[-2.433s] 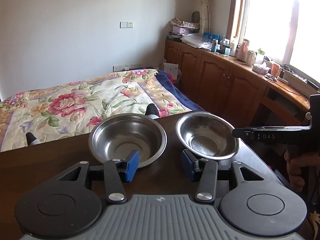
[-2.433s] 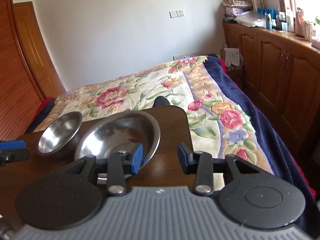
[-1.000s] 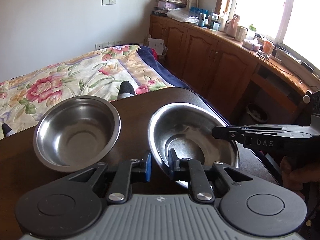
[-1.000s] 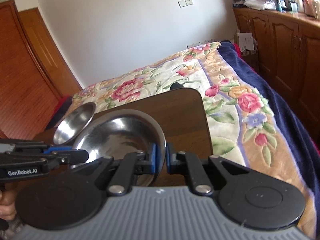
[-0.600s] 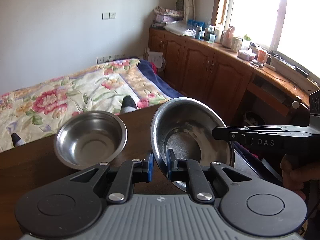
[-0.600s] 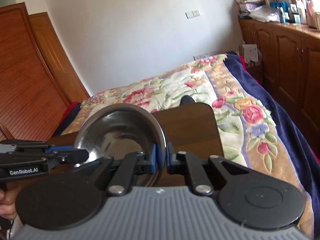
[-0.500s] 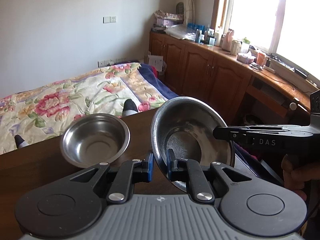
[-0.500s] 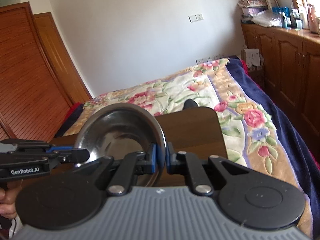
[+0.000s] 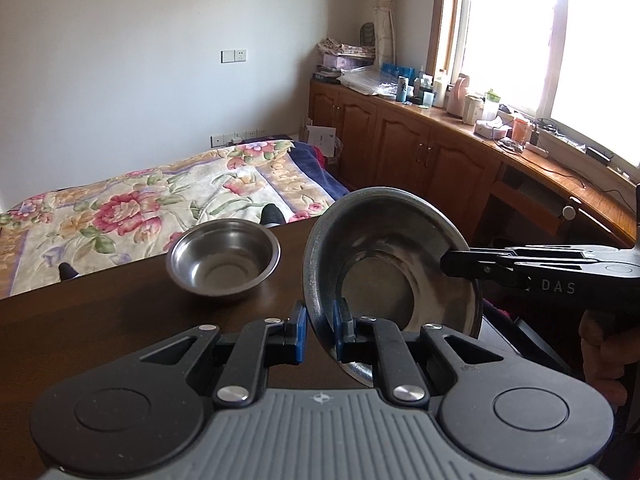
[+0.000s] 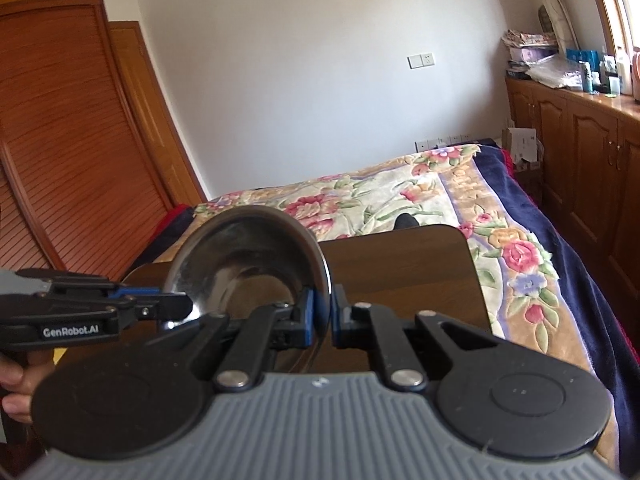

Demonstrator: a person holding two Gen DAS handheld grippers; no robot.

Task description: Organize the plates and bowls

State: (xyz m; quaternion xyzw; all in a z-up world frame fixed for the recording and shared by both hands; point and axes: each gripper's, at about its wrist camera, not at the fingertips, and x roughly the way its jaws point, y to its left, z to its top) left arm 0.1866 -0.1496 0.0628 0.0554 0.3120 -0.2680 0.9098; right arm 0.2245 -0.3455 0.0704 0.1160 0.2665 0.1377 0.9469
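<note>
I see the wide steel bowl (image 9: 390,264), dull and scuffed inside, lifted off the dark table (image 9: 100,312) and tipped up on edge, its hollow facing me. My left gripper (image 9: 320,330) is pinched nearly closed on its near rim, and my right gripper (image 10: 323,316) clamps the opposite rim, both held level. The smaller steel bowl (image 9: 223,255) sits upright on the table, left of the lifted one.
</note>
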